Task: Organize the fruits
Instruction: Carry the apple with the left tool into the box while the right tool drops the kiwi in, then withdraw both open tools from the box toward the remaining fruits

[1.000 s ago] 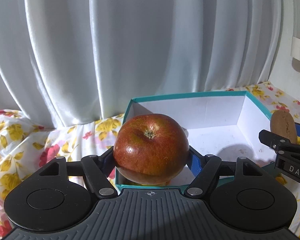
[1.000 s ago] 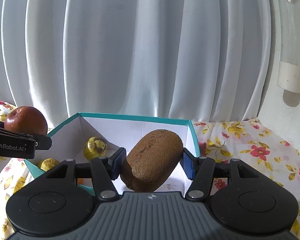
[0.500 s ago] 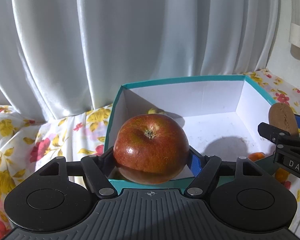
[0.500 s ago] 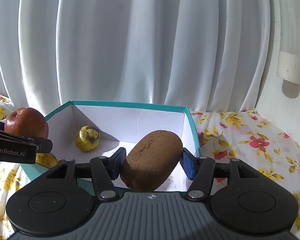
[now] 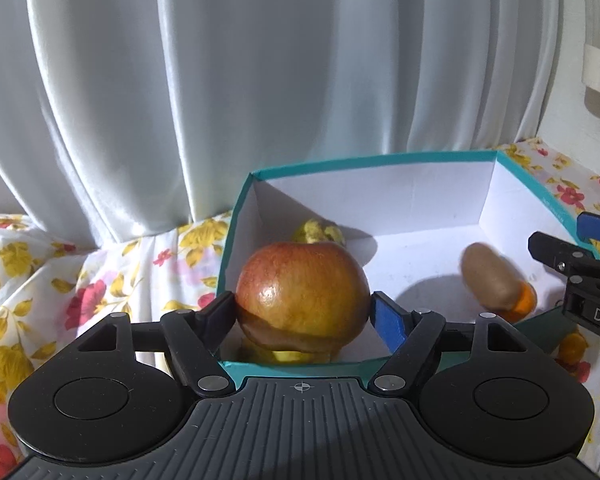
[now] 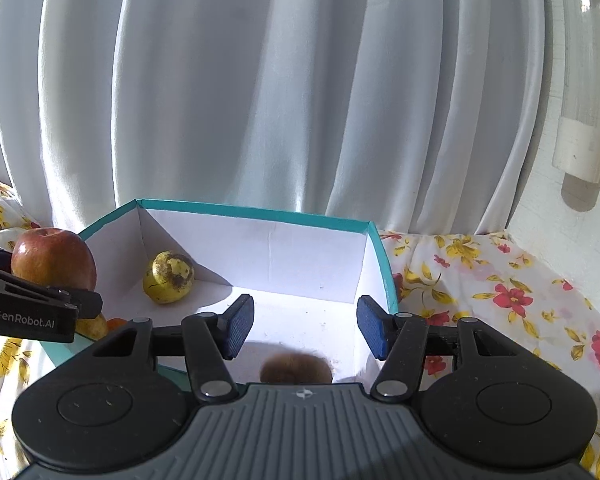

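Two fruits already lie in the teal box (image 6: 382, 256): a spotted yellow pear (image 6: 168, 277) at left of centre, and the kiwi (image 5: 490, 280), blurred, at lower right of the left view. White curtain (image 6: 260, 100) fills the upper frame.

Left gripper (image 5: 303, 312): apple (image 5: 302, 290) between its pads, right pad slightly off.

Right gripper (image 6: 305, 326): spread wide; half a second ago it clamped the kiwi.

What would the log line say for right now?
left gripper: holds apple | right gripper: open | kiwi: in box
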Available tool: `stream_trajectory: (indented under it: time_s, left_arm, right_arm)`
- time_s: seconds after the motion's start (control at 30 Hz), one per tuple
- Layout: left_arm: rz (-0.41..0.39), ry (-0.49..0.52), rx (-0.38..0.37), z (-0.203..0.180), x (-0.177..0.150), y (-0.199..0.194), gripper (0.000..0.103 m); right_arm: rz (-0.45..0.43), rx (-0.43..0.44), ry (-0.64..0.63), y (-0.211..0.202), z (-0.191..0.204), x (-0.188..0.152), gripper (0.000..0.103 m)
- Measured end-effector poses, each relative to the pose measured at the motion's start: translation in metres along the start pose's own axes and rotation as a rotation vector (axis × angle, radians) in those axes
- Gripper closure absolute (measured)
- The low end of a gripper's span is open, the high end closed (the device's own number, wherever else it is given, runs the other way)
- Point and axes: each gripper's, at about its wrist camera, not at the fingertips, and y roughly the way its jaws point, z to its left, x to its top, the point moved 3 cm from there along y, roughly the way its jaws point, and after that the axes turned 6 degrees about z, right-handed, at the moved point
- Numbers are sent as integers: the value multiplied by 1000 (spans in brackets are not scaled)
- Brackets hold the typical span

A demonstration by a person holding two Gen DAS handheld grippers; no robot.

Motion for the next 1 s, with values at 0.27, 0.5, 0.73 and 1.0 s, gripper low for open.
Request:
stream_trajectory:
  time_s: [0.27,0.5,0.73,1.0]
  left_arm:
    - [-128,-21,53,15,-5,-39,15]
    - [-123,-40,12,18,-41,-59,14]
    - [-62,-22,-28,10,-75,-60,14]
    - [-28,-16,-56,9,-100,-59,14]
  right_arm:
    - [-61,-9,84,-31,-11,-8,12]
    - [-51,1,60,-55,-3,-38,3]
    - [-53,-3,54,-72,5,-64,2]
    - [-45,-30,6,-78,17,-82,0]
